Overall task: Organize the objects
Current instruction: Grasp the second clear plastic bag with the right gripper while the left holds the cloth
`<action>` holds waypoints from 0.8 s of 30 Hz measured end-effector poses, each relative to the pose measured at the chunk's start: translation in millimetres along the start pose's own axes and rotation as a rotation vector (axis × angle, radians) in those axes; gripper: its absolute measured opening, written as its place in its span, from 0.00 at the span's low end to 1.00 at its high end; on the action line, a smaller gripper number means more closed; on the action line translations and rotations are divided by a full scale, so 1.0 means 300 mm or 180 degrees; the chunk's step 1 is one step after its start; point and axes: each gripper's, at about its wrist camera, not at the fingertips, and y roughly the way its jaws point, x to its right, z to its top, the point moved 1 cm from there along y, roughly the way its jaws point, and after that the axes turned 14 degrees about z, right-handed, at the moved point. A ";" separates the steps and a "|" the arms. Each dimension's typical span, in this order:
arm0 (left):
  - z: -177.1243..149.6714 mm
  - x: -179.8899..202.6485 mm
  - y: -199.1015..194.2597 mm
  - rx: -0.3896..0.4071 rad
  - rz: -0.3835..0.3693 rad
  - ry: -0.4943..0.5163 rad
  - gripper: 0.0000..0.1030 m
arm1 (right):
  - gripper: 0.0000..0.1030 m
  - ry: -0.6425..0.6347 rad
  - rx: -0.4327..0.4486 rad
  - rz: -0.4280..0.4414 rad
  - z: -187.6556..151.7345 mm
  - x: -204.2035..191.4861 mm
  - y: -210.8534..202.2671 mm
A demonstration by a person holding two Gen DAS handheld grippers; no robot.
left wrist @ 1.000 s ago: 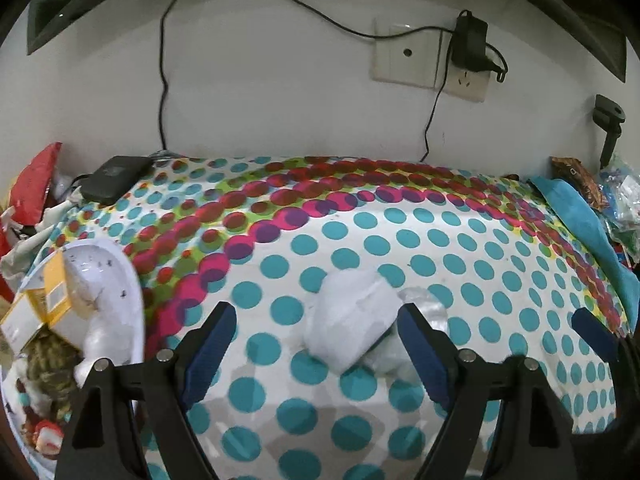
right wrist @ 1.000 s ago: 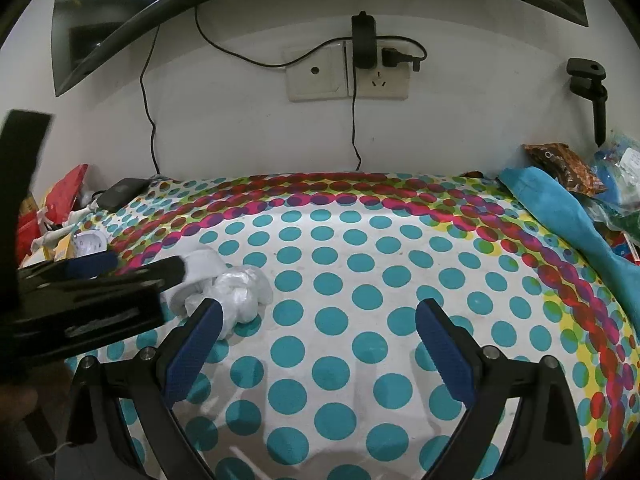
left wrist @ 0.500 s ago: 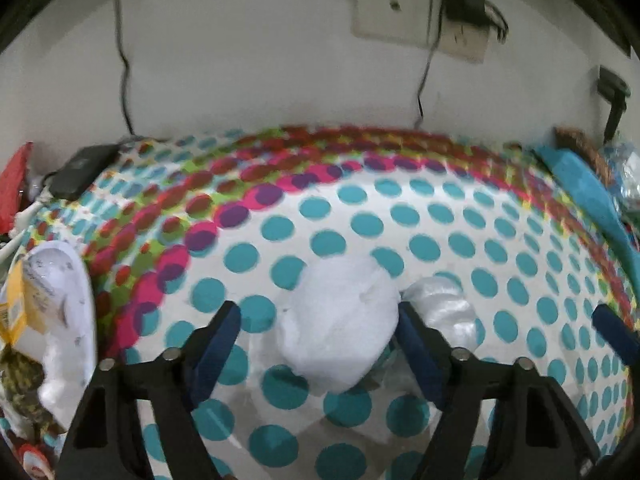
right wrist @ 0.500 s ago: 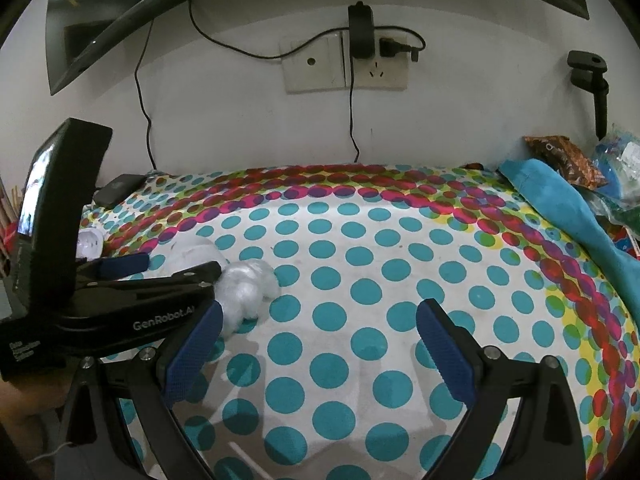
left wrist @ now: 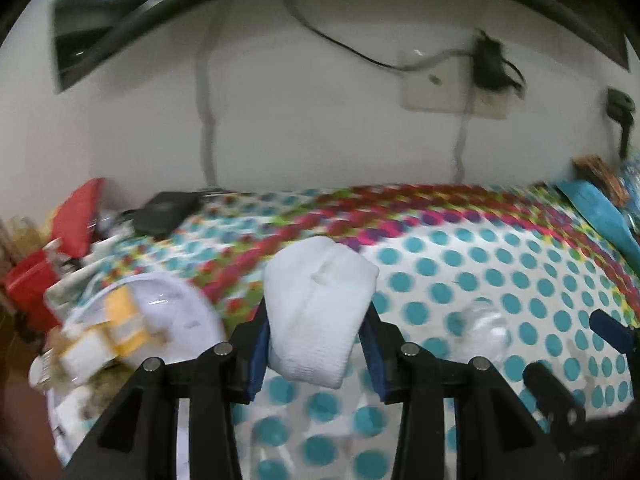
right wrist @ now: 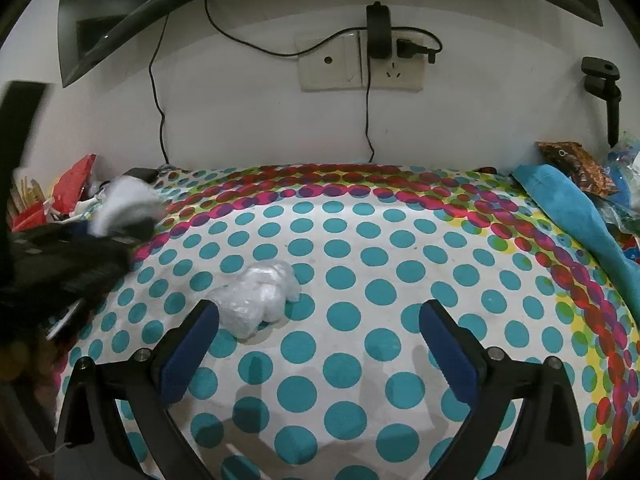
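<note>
The left gripper [left wrist: 316,344] has just been closing and now has its blue pads pressed against both sides of a white wad of tissue [left wrist: 318,312], which it holds clear of the dotted tablecloth [right wrist: 360,240] toward the table's left side; in the right wrist view the same wad [right wrist: 124,204] shows blurred near the left edge. The wad is soft, folded and faintly ribbed, bulging above the pads and hanging a little below them. The right gripper [right wrist: 320,336] stands wide apart with nothing between its fingers, low over the near middle of the table. Just beyond its left finger lies a crumpled clear plastic bag [right wrist: 260,292] on the cloth. No writing can be read on anything in view. A white plate [left wrist: 176,308] heaped with scraps sits at the table's left edge.
</note>
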 end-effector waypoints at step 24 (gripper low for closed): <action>-0.373 -0.111 -0.215 -0.0087 -0.0286 -0.0327 0.41 | 0.34 -0.0576 -0.0325 0.0004 0.119 -0.034 0.213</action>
